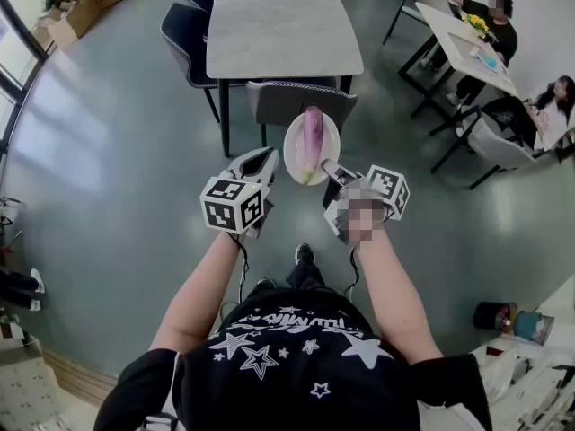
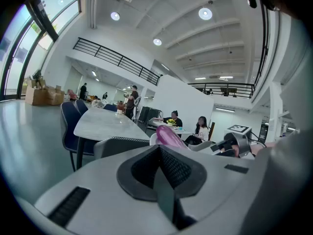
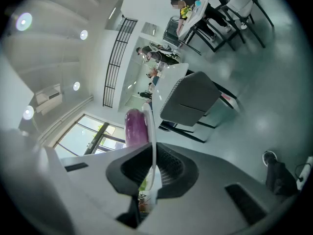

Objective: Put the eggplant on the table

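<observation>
**Plate pinched by one rim, eggplant loose on top**

Jaws of right gripper (image 3: 150, 174) are clamped on the near rim of the round white plate (image 1: 291, 149), a thin edge hold only. left gripper (image 1: 261, 162) has its jaws pressed together on nothing, just beside the plate's left edge. The long purple eggplant (image 1: 312, 138) lies lengthwise on the plate, carried in the air over the grey padded chair (image 1: 269, 98), short of the grey stone-topped table (image 1: 280, 27).

Risks, as I judge them:
- A one-sided hold could let the plate tilt, so the eggplant rolls off.
- The chair back blocks the near table edge.

The tabletop looks bare, with wide open floor on the left.
</observation>
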`<state>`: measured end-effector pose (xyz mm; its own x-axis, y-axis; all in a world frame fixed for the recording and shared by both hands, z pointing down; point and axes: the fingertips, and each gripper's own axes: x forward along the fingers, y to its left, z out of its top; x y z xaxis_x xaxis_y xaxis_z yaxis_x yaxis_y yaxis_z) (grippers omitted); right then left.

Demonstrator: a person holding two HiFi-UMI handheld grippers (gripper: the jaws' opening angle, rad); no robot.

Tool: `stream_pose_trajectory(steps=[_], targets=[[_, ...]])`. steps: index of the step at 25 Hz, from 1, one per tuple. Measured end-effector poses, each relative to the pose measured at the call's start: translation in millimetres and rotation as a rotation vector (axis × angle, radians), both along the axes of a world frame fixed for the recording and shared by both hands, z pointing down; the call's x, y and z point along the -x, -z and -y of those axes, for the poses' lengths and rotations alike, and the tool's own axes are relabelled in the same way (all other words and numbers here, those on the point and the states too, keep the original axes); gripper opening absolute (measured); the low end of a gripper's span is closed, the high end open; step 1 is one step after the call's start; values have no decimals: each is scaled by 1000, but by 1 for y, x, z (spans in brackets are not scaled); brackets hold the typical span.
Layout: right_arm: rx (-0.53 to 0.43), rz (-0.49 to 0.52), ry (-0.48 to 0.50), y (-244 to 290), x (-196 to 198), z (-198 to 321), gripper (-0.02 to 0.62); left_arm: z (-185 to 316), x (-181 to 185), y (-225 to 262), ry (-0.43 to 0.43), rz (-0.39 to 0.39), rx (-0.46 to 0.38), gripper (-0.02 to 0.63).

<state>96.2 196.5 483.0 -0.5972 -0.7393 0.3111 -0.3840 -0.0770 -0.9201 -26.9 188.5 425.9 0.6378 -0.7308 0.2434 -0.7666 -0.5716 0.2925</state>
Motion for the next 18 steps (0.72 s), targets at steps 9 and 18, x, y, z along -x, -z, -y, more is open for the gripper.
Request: stream_pose_trajectory(steps=[9,18], targets=[[4,16,-2,-5,8,-14,21,-12,3,-3,-24,11,1,8],[-1,11,-3,-3,11,-13,21,-11,7,-6,-31,10,10,8]])
